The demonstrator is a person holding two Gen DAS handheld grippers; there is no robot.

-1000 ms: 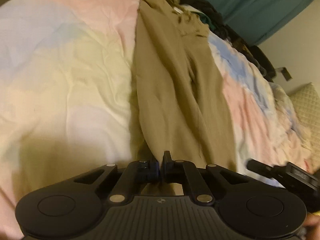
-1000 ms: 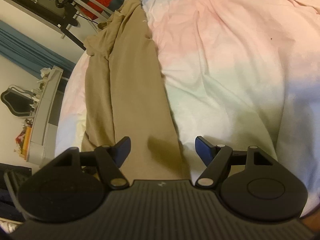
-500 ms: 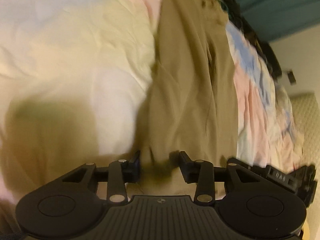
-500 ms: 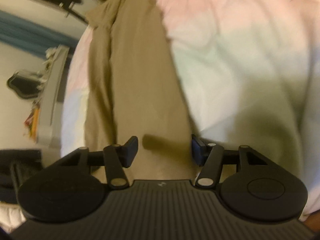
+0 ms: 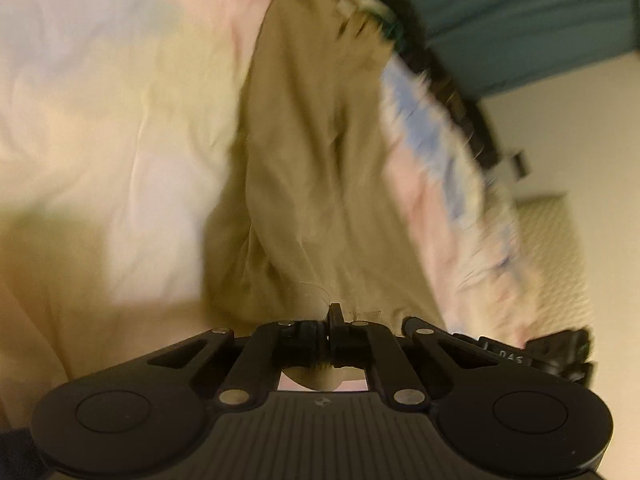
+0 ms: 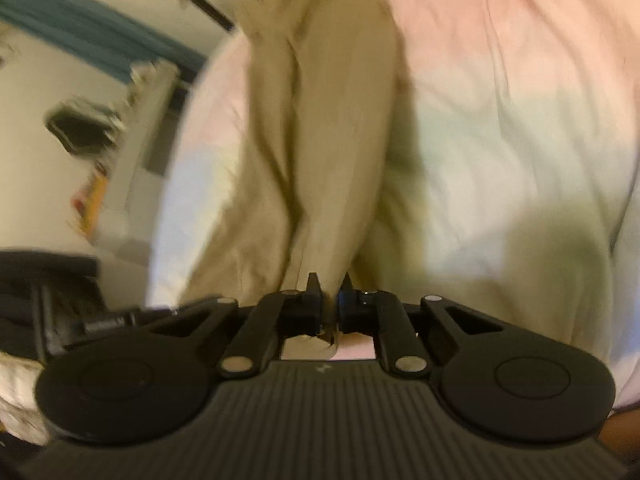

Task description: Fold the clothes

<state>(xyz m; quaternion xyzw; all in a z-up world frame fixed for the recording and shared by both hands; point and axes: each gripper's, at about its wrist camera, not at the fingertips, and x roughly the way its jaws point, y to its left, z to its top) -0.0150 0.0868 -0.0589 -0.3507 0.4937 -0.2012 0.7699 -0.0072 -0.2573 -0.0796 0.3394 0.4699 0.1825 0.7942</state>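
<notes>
The trousers [image 5: 316,168] lie stretched along the bed [image 5: 104,112], their long axis running straight away from both grippers toward the far edge. The near end is bunched and raised off the sheet. The left gripper [image 5: 329,330] is pinched onto that near hem; the right gripper [image 6: 330,300] is pinched onto the same end, cloth pressed between its jaws. Both hands sit equally near, so the fold likely carries this end forward along the length.

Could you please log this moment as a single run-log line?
phase: grasp for fold | left hand-held gripper: shut on khaki garment | right hand-held gripper: shut on khaki garment | surface: pastel bedspread
</notes>
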